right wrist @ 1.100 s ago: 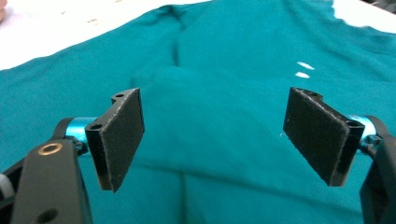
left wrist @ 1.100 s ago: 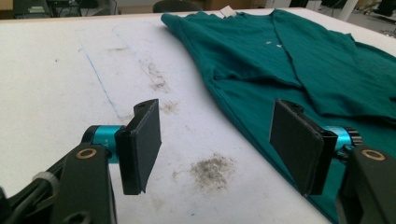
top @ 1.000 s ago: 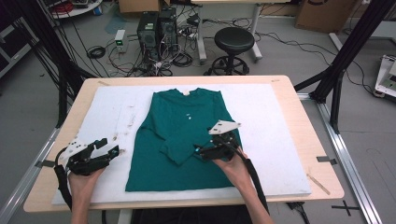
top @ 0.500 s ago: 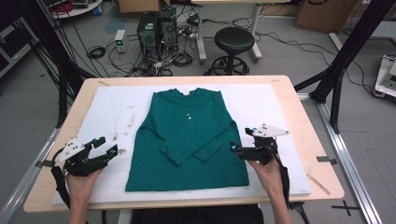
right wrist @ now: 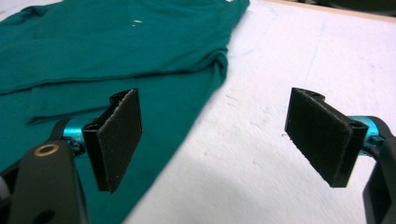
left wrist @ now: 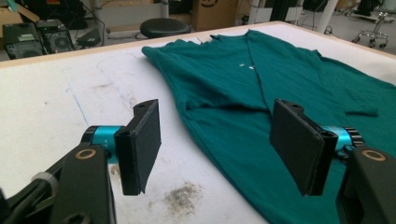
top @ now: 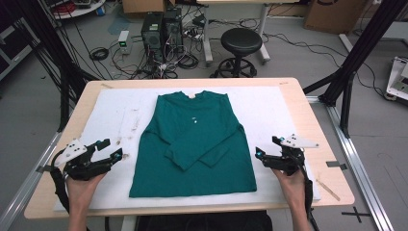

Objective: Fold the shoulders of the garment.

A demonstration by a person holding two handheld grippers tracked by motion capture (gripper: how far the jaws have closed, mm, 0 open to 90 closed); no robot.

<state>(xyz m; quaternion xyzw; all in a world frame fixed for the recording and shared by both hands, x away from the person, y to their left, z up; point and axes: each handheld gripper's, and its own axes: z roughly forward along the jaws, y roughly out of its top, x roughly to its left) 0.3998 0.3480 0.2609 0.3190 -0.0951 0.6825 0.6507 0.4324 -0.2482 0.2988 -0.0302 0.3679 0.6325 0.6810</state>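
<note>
A green long-sleeved shirt (top: 192, 139) lies flat, front up, on the white mat, both sleeves folded across its body. My left gripper (top: 111, 148) hovers open over bare mat just left of the shirt's left hem side. In the left gripper view the jaws of the left gripper (left wrist: 217, 140) stand wide apart, with the edge of the shirt (left wrist: 261, 79) beyond them. My right gripper (top: 266, 147) is open too, just off the shirt's right edge. In the right gripper view the right gripper (right wrist: 224, 140) holds nothing, with the shirt (right wrist: 116, 51) to its left.
The white mat (top: 288, 110) covers most of the wooden table (top: 332, 144) and carries faint dirty marks (top: 127, 122) left of the shirt. Behind the table stand a black stool (top: 240, 41) and computer cases (top: 161, 29) among cables. Black frame legs flank both sides.
The right gripper has travelled right, from over the folded sleeve on the shirt to the bare mat beside its right edge. The left gripper has hardly shifted.
</note>
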